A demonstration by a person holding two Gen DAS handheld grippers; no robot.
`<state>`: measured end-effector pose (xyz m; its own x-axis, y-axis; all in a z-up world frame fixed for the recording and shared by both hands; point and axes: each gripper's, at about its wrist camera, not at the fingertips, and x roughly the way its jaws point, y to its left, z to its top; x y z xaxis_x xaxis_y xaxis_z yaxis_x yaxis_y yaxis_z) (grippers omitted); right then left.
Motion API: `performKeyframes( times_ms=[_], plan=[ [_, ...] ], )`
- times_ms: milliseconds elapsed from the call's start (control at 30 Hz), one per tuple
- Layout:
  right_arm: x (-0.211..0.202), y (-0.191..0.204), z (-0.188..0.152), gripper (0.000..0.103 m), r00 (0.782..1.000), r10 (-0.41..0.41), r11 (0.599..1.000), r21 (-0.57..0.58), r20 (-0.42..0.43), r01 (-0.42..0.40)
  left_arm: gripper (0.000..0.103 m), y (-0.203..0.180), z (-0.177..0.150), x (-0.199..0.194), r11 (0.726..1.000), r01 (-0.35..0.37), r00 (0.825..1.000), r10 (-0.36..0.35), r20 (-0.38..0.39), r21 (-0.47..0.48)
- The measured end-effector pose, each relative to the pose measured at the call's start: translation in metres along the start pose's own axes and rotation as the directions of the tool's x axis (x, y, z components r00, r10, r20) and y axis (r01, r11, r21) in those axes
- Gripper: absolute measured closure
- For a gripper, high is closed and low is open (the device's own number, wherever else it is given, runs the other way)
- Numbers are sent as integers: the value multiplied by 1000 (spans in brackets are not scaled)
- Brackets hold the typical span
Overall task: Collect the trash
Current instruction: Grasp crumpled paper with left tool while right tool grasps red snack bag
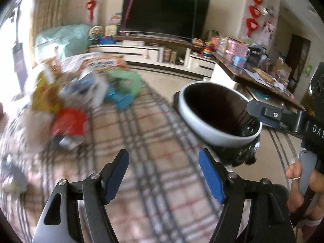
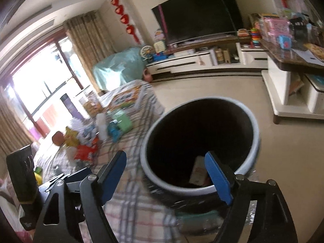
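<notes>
Left hand-held gripper [image 1: 164, 174] hangs over the plaid tabletop [image 1: 141, 133], jaws spread wide, nothing between them. Right hand-held gripper [image 2: 166, 174] is parted and empty too, poised at the rim of the one white trash bin [image 2: 202, 141]; one pale carton [image 2: 199, 171] lies inside. The blurred trash pile [image 1: 66, 101] sits at ten o'clock from the left gripper, too smeared to count. One television [image 1: 164, 14] at twelve.

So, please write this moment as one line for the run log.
left gripper: open, empty | right gripper: open, over trash bin | bin: pale packet inside | trash pile: on plaid cloth
</notes>
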<state>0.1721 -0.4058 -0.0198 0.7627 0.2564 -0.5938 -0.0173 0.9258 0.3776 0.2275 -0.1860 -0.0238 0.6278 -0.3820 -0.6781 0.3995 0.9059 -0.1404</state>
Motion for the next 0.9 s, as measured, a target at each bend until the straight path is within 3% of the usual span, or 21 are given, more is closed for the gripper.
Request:
performKeyframes(
  times_ms=[433,900],
  plan=[
    [29,88,-40,21,989,112,988,-99,-95,-121,32,57,-58,-86,983,-123,992,126,15,-136],
    [71,151,-60,19,975,160,971,-155,-156,-184,31,89,-94,-145,936,-241,967,253,13,-258]
  ],
)
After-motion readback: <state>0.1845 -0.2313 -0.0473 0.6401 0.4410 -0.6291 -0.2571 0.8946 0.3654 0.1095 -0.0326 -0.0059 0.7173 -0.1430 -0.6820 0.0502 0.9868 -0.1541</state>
